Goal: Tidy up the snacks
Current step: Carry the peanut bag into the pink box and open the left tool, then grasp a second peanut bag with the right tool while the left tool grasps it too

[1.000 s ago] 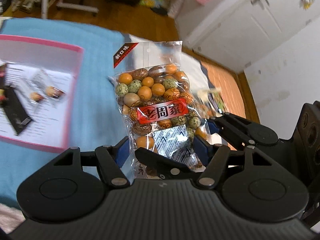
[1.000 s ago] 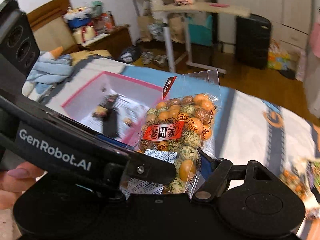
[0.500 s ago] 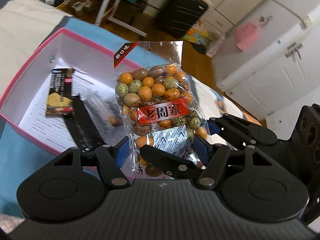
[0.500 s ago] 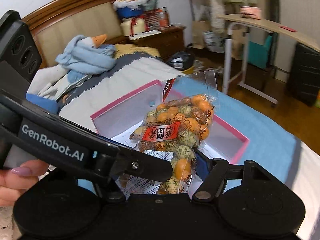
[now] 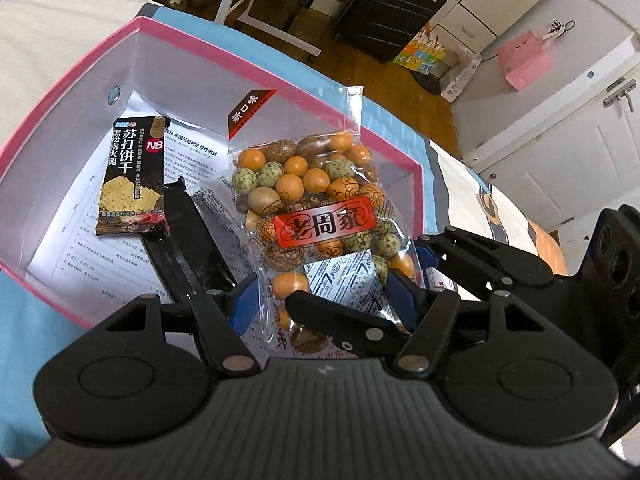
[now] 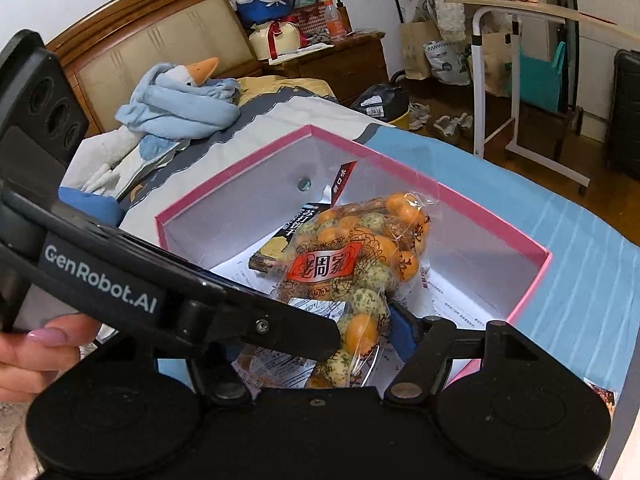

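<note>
Left wrist view: left gripper [image 5: 324,296] clamped by its blue pads on the lower part of a clear plastic bag of orange and speckled green coated nuts with a red label [image 5: 316,216], bag upright between the jaws, above the open pink-rimmed cardboard box with white inside [image 5: 276,65]. Beyond the left jaw, on the printed paper lining the box floor: a black soda-cracker packet with white lettering [image 5: 132,176] and, nearer the jaw, a long black glossy wrapper [image 5: 188,248]. Right of the jaws, the black frame of the right gripper [image 5: 480,264], reaching to the same bag.

Right wrist view: right gripper [image 6: 368,328] with jaws just closing, bag of nuts between them, right blue pad against the bag; left pad hidden behind the other gripper's arm. Bag tilted over the box interior, cracker packet partly hidden behind it. At the left edge, a person's fingers [image 6: 36,344].
</note>
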Demonstrator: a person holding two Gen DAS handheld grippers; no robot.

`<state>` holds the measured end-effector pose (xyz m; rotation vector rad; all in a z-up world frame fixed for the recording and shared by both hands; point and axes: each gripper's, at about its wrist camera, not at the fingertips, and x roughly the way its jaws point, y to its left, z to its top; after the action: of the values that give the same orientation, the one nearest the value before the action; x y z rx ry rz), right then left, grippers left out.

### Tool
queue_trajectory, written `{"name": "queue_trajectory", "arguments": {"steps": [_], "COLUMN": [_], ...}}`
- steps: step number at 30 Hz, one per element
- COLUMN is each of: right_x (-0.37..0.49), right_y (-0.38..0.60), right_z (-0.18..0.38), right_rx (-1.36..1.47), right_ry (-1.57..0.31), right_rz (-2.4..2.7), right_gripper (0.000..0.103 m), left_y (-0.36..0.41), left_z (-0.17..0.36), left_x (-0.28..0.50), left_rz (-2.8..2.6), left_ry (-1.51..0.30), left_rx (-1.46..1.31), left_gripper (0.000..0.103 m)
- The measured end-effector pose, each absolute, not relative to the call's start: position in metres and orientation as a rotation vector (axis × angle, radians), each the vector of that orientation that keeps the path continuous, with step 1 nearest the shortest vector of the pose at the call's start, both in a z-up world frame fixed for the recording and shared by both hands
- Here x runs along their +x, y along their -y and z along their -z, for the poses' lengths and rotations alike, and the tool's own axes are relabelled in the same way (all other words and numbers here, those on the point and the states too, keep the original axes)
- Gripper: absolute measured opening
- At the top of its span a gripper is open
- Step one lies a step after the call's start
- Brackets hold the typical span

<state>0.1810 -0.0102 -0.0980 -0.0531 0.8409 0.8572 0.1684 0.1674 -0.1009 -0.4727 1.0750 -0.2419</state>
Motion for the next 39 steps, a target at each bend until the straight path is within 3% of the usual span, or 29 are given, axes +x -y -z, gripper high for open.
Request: {"name": "queue_trajectory", "arguments": {"steps": [9,16,29,39], "right_x": [0.191,0.186,0.146,0.047], "right_y": [0.005,0.003,0.048,0.166], "right_z": [0.111,0.107,0.055,0.000], "right_rx": [-0.095,-0.178,-0.188,-0.119], "right_ry": [-0.889,-0.859,-0.813,-0.676], "right_rz": [-0.862,-0.786,-0.663,-0.414], "right_gripper": [0.074,0.074,0.074,0.079], "left_y": [-0.166,-0.168,-0.162,-0.106], "left_z": [0.110,0.099,0.059,0.011], "left_x": [0.176,0.172,0.134,0.088], "left_rz": [0.215,0.141,0.169,0.365], "left_ry": [-1.131,-1.059,-0.898,-0.742], "left_rx": [-0.493,-0.441,-0.310,-0.187], "left_gripper": [0.066,0.070,0.070,0.070]}}
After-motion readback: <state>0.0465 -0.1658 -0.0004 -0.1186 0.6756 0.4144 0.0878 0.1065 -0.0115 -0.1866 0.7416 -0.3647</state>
